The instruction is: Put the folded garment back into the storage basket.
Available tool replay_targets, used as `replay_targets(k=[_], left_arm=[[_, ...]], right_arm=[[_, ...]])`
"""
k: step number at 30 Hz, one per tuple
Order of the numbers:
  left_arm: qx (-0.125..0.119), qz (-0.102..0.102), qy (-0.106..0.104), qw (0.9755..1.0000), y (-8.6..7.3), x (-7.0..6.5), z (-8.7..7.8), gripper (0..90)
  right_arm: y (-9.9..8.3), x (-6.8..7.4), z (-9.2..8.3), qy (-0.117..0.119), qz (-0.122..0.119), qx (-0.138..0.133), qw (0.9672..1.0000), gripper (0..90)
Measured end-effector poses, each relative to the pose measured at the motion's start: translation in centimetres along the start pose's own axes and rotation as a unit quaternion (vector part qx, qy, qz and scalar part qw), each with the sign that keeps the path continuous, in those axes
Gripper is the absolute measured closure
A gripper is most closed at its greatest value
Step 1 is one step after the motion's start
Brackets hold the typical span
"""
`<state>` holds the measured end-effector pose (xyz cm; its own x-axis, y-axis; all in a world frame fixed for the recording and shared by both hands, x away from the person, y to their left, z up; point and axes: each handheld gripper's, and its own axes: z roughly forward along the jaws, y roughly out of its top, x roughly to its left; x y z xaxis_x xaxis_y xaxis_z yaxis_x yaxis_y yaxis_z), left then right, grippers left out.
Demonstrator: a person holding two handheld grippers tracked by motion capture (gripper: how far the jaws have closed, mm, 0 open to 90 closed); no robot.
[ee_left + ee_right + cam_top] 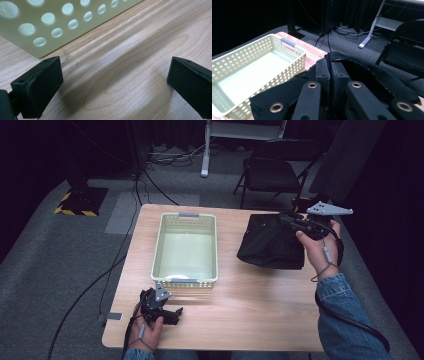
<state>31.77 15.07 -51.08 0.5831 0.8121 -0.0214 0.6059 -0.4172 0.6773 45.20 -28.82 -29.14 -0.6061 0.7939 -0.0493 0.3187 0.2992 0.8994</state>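
Observation:
A folded piece of black fabric [270,247] lies on the right half of the wooden table [240,310]. At its far right corner, my right gripper [289,218] is shut on the fabric's stitched edge. In the right gripper view the jaws [330,67] pinch that edge, and the black fabric [372,72] is raised around them. A pale green perforated basket [156,251] stands empty at the table's middle left. My left gripper [177,312] rests low near the front edge, just below the basket. It is open [115,82], with bare wood between its jaws and the basket wall [50,27] close by.
A dark folding chair [272,172] stands behind the table on the right. Cables [150,180] run across the grey floor beyond the far edge. A white stand leg [205,150] rises at the back. The basket's grey handle [287,42] faces the far edge.

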Motion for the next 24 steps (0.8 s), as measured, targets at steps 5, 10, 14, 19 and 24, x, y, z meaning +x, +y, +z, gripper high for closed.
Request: replay_targets(k=[5, 10, 14, 19, 24], left_arm=[[0.000, 0.000, 0.000, 1.0000, 0.0, 0.0, 0.0, 0.3], [-0.001, -0.001, 0.000, 1.0000, 0.0, 0.0, 0.0, 0.3], [0.000, 0.000, 0.000, 1.0000, 0.0, 0.0, 0.0, 0.3], [0.000, 0.000, 0.000, 1.0000, 0.0, 0.0, 0.0, 0.3], [0.001, 0.001, 0.000, 1.0000, 0.0, 0.0, 0.0, 0.3]], right_arm=[[0.9, 0.3, 0.1, 0.002, -0.007, -0.004, 1.0000, 85.8], [1.7, 0.7, 0.3, 0.004, -0.012, -0.008, 0.9999, 85.8], [2.4, 1.1, 0.4, 0.005, -0.017, -0.011, 0.9998, 85.8], [3.1, 1.7, 0.7, 0.009, -0.021, -0.013, 0.9997, 85.8], [3.6, 2.2, 1.3, 0.015, -0.017, -0.015, 0.9996, 85.8]])
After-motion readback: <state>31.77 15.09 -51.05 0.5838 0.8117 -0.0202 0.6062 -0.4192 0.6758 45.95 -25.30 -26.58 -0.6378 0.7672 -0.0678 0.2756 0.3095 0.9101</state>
